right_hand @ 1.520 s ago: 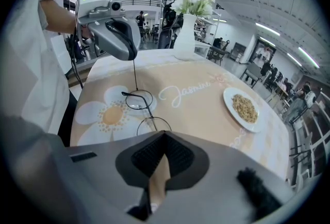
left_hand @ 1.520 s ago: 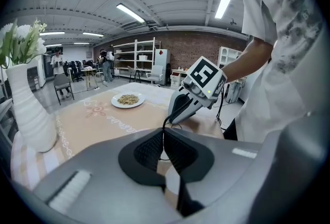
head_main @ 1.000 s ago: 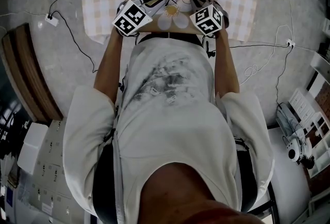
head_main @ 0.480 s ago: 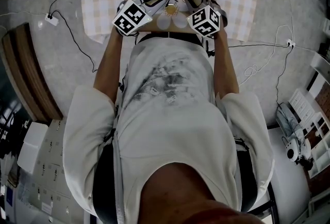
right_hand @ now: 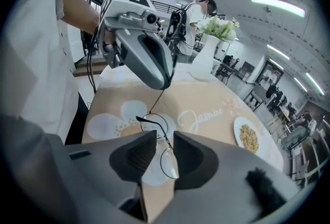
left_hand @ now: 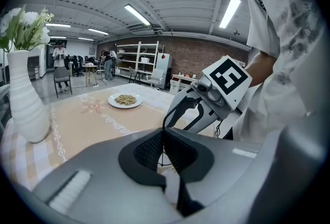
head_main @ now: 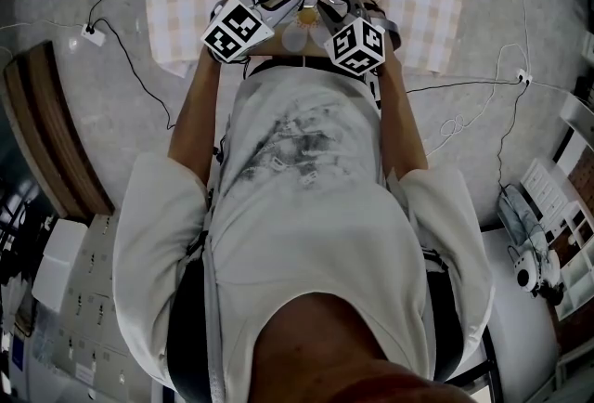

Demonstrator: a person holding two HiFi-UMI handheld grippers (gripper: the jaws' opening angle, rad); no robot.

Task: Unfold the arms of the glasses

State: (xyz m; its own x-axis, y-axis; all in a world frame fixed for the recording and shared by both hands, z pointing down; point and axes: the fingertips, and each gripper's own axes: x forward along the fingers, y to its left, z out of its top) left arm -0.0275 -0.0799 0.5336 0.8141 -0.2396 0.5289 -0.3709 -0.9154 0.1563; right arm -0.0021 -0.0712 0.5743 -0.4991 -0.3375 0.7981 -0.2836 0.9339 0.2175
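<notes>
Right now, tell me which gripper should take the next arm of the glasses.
Right. The left gripper is shut on one temple arm, dangling the glasses, so it is busy. The right gripper has just been opening its jaws; the frame shows in their gap, ungripped.

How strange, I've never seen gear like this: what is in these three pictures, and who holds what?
No robot: a person holds a two-jaw gripper in each hand. The head view looks down from a camera on their head; the other two views come from a camera on each gripper. On the table stand a vase of flowers and a plate of food. The left gripper is shut on one arm of the glasses. The right gripper has just been opening; its jaws stand apart, gripping nothing, and a lens shows in the gap.
</notes>
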